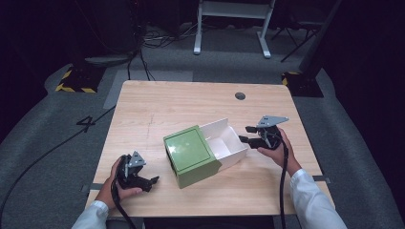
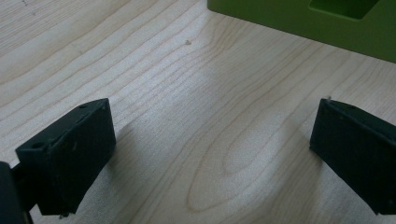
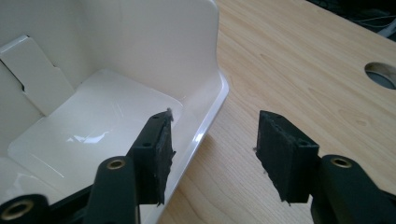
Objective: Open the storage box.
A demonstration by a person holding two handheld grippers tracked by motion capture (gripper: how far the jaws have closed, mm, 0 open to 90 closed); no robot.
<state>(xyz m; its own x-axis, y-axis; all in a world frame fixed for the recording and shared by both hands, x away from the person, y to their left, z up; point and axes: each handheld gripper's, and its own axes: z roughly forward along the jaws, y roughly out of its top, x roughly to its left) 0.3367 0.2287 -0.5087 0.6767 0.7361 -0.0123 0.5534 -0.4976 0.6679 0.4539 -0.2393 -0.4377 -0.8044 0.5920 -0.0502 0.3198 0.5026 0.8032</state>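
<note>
One round hole (image 1: 240, 96) lies beyond the green box (image 1: 191, 154) and white tray (image 1: 228, 141).

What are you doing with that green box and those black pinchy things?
A person sits at a wooden table with a two-jaw gripper in each hand. In the middle is a green box with a white tray pulled partway out of it, like a drawer. The right gripper is open, with its jaws on either side of the tray's outer wall, not closed on it. The left gripper is open too, low over bare wood, near the green box but apart from it.
</note>
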